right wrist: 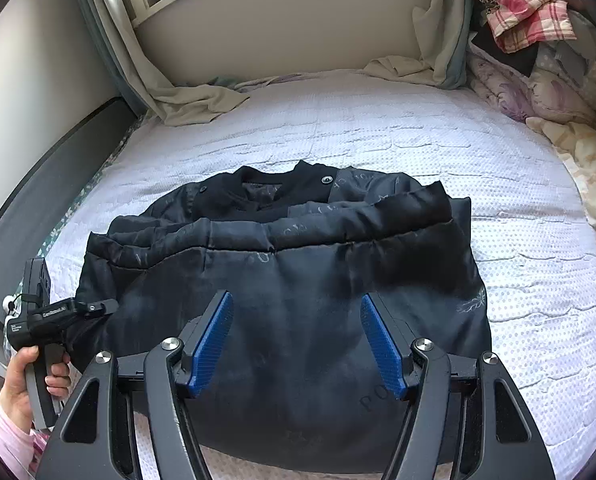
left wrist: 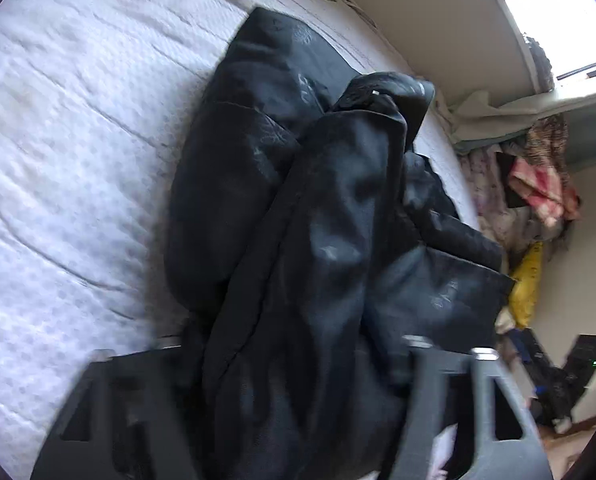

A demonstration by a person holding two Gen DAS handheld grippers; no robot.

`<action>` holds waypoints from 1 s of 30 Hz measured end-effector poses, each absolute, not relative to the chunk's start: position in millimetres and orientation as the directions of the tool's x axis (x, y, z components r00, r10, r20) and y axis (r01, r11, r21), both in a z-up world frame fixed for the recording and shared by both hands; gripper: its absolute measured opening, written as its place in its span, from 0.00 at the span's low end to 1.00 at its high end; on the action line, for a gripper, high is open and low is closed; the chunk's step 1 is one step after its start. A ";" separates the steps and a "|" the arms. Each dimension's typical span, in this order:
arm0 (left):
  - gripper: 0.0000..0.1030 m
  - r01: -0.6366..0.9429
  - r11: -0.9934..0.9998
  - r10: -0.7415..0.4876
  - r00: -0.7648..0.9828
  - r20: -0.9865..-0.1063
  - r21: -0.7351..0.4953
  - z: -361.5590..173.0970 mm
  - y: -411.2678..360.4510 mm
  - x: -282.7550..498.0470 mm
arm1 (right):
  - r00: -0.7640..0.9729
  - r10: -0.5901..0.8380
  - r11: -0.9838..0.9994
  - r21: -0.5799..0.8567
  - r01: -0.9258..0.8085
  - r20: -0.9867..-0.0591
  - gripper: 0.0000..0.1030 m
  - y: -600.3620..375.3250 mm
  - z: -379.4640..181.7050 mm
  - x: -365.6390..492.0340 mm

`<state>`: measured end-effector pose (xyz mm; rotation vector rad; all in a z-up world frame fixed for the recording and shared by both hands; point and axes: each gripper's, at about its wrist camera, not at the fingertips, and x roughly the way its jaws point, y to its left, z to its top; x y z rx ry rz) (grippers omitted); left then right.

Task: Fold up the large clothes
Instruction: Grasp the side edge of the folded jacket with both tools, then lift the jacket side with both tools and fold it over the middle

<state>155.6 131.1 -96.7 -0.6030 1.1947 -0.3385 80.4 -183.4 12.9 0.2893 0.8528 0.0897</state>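
Observation:
A large black padded jacket (right wrist: 290, 272) lies partly folded on the white quilted bed (right wrist: 377, 128), collar at the far side. My right gripper (right wrist: 298, 336) is open, its blue pads (right wrist: 214, 340) spread just above the jacket's near part, holding nothing. My left gripper (right wrist: 98, 310) shows at the jacket's left edge, held by a hand, and grips the sleeve there. In the left wrist view the black fabric (left wrist: 305, 240) drapes over and between the left gripper's fingers (left wrist: 298, 380), hiding the fingertips.
A pile of clothes and bedding (right wrist: 537, 40) sits at the bed's far right. Pale curtains (right wrist: 186, 100) hang onto the far edge by the wall. A dark bed frame (right wrist: 58, 184) runs along the left. Yellow bag (left wrist: 527, 280) and dark gear (left wrist: 557, 376) lie beyond the bed.

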 end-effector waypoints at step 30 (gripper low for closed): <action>0.22 0.260 0.628 -0.761 0.399 -0.511 -0.733 45.6 85.8 109.2 | 0.547 0.278 0.931 0.362 0.048 -0.790 0.00 -187.2 -93.2 142.1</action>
